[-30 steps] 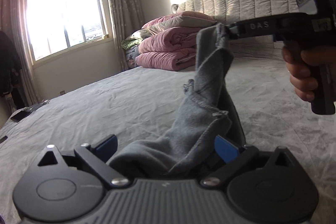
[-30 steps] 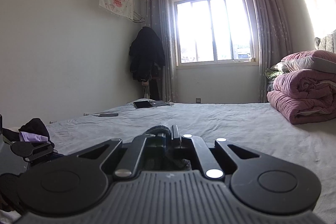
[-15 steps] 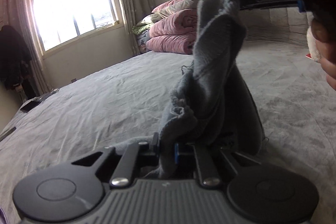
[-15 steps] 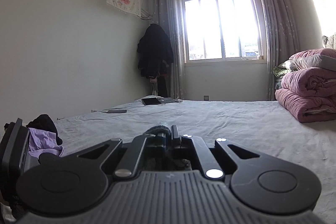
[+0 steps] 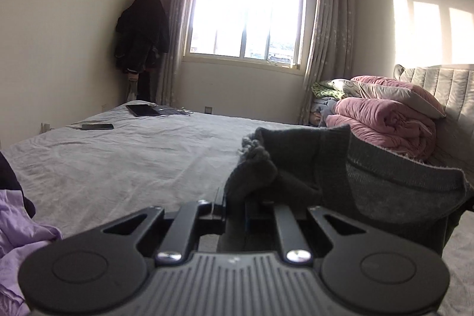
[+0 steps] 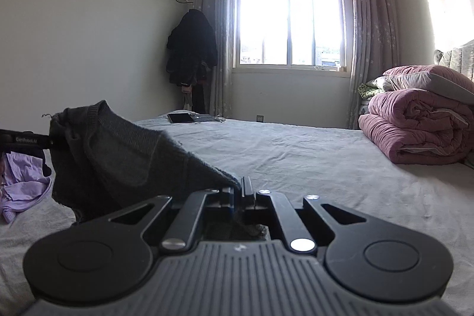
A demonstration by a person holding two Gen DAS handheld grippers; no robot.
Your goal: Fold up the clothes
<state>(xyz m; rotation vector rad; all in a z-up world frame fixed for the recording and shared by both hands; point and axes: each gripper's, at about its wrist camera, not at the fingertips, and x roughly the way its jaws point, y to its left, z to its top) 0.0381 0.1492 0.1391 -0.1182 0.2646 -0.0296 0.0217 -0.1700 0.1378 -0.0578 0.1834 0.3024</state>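
A dark grey knitted garment (image 5: 340, 176) hangs stretched between both grippers above the grey bed (image 5: 133, 162). My left gripper (image 5: 237, 205) is shut on one bunched edge of it, and the cloth runs off to the right. In the right wrist view the same grey garment (image 6: 127, 159) spans from my right gripper (image 6: 241, 197), shut on a corner, across to the left gripper's fingers (image 6: 32, 139) at the far left. The lower part of the garment droops toward the bed.
A lilac garment (image 6: 23, 182) and dark clothes lie at the bed's left edge. Folded pink quilts (image 6: 414, 129) and pillows are stacked by the headboard on the right. A tablet (image 6: 180, 118) and a phone (image 5: 97, 126) lie at the far side, below the window.
My left gripper closed on the grey garment, then swung round and rolled to face the window, pulling the cloth out sideways. The right gripper kept still and stayed shut on its corner.
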